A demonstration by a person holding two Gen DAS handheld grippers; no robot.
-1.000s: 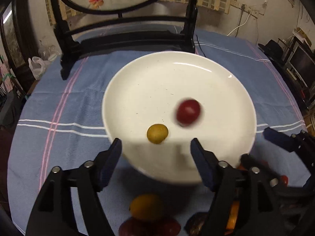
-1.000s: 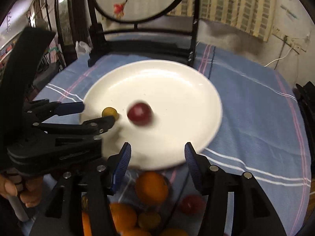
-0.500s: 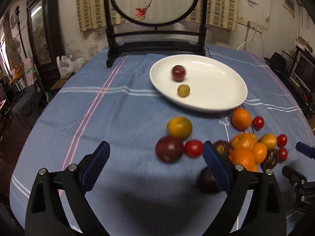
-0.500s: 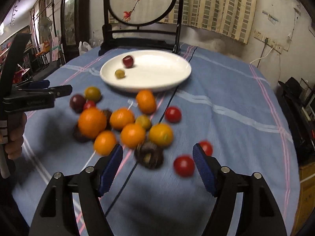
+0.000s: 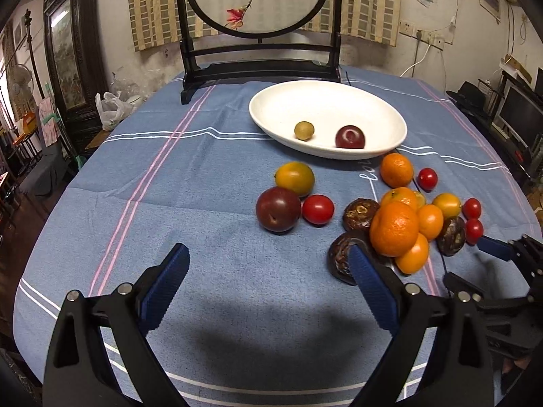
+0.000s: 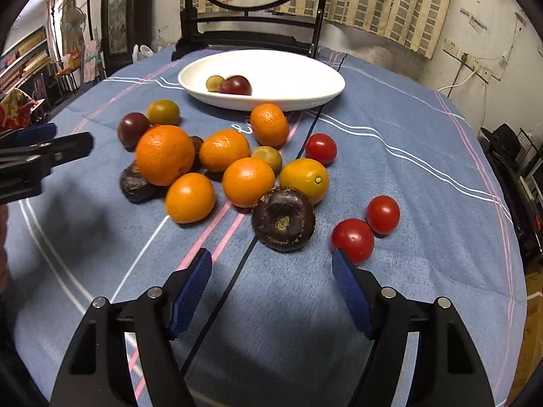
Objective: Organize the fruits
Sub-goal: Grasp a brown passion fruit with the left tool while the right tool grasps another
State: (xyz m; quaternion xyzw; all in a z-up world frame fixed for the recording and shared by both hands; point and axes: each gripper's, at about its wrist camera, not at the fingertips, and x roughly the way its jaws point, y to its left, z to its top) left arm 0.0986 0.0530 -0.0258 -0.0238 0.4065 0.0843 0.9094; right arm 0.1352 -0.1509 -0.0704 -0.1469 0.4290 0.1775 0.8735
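white plate [image 5: 390,115], upper centre of the left wrist view: holds one small yellow-green fruit [image 5: 304,130] and one dark red plum [image 5: 350,137], apart. loose fruit on blue tablecloth [image 5: 169,176], centre right: second plum [image 5: 278,209], cherry tomato [image 5: 318,209], large orange [image 5: 393,229], dark brown fruit [image 6: 283,223]. left gripper [image 5: 268,288]: jaws spread wide after opening, nothing between. right gripper [image 6: 271,291]: jaws parted after opening, empty, brown fruit just beyond the tips.
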